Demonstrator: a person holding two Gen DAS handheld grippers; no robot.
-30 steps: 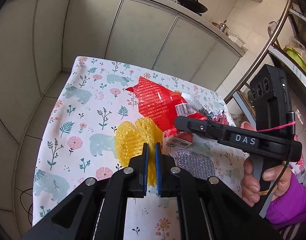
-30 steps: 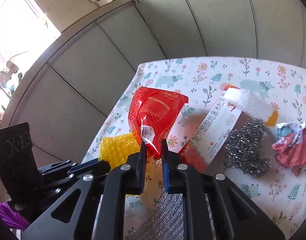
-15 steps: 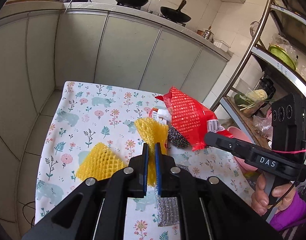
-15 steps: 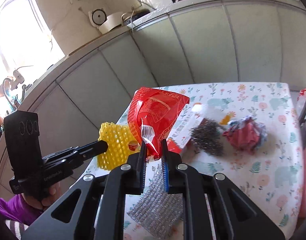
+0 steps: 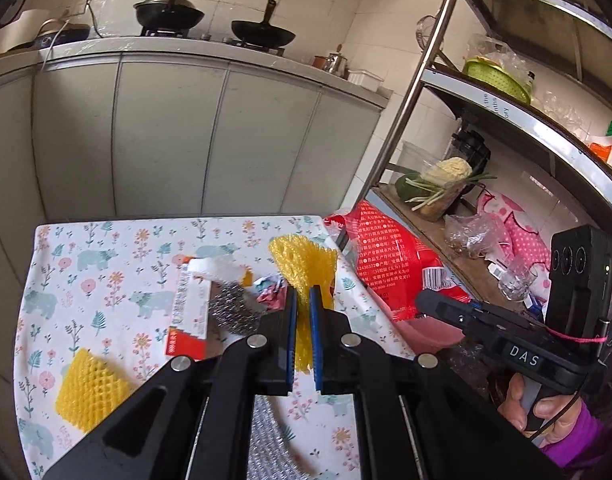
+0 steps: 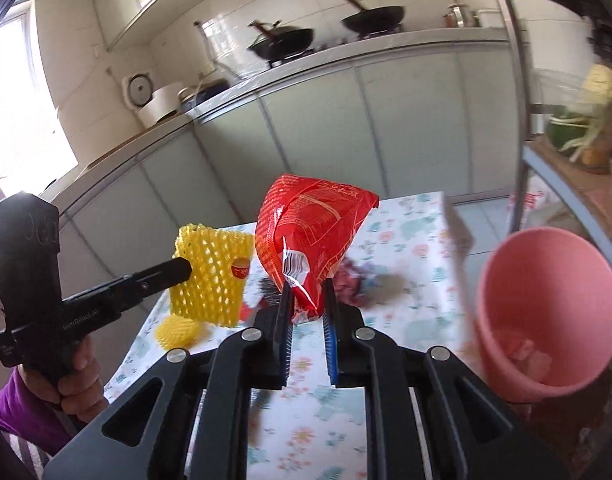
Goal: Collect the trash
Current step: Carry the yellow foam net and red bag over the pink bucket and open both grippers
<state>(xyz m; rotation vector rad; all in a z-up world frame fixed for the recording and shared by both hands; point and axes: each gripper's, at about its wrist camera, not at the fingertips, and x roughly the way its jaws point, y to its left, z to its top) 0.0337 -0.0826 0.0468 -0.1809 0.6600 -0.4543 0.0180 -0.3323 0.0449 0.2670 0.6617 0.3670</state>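
My right gripper [image 6: 308, 300] is clamped on the lower corner of the red snack bag [image 6: 310, 232], which stands up from my jaws, long axis near vertical. The pink bin [image 6: 546, 312] sits off to my right and lower, beyond the table's right edge, mouth tilted toward me with some scraps inside. So the bag has to travel right and down, and I judge this hand is the nearer one to the bin.

My left gripper [image 5: 301, 312] is pinched on a yellow foam fruit net [image 5: 301, 264], held up over the right edge of the table [image 5: 105, 264]; it is farther from the bin.

On the floral cloth lie a second yellow foam net [image 5: 89, 392] near the left front corner, a steel scourer [image 5: 229, 312], a medicine carton [image 5: 189, 312] and a crumpled wrapper [image 5: 269, 292] mid-table.
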